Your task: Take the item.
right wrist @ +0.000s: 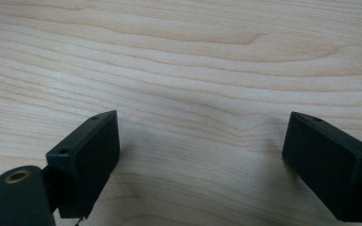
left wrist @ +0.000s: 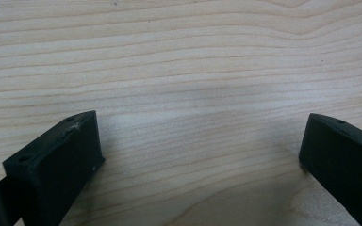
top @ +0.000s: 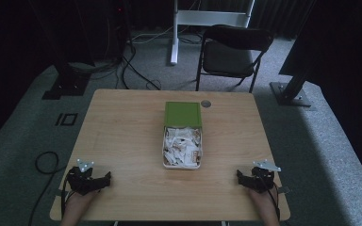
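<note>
Left gripper [top: 92, 180]: rests at the near left corner of the surface [top: 122, 141], jaws spread wide with bare wood grain between them, pinching nothing.
Right gripper [top: 257, 179]: rests at the near right corner, jaws likewise spread and empty.
Box [top: 182, 147]: an open white container sits mid-surface, well apart from both grippers and roughly between them, packed with small white paper packets.
Lid [top: 183, 114]: green, touching the far edge of the box; hinged or loose, I cannot tell.
Step in hand: likely the first reach toward the box.
Doing it well: bring one gripper in low over the near rim, keep the jaws spread until they straddle a single packet, and steady the box wall with the other so it does not slide.
Beyond: a black chair [top: 233, 52] stands on the floor past the far edge.
</note>
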### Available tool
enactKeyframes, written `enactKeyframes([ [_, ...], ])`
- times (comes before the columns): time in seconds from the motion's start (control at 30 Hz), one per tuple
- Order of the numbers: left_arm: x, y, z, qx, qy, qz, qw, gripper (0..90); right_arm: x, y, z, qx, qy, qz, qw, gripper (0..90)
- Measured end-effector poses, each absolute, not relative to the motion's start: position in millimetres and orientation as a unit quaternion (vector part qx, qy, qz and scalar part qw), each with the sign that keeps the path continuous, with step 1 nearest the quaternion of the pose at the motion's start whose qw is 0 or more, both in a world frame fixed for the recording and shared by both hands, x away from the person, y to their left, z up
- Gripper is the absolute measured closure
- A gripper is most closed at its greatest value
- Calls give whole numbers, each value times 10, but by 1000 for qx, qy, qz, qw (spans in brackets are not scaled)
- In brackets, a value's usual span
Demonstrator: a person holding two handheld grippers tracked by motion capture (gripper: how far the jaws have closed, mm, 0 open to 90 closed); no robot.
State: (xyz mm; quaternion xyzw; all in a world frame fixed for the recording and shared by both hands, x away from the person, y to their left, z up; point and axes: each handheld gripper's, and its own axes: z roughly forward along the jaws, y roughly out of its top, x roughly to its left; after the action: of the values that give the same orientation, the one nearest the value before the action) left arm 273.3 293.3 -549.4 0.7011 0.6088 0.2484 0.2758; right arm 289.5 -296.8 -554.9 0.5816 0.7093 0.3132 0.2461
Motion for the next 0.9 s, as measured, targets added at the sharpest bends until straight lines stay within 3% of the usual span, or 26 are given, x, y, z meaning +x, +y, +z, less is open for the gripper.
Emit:
enactKeyframes([
  [0.9,2733,2933,-5494,701,609,248,276,6,2923,-3002,-5344,592,701,336,214,124],
])
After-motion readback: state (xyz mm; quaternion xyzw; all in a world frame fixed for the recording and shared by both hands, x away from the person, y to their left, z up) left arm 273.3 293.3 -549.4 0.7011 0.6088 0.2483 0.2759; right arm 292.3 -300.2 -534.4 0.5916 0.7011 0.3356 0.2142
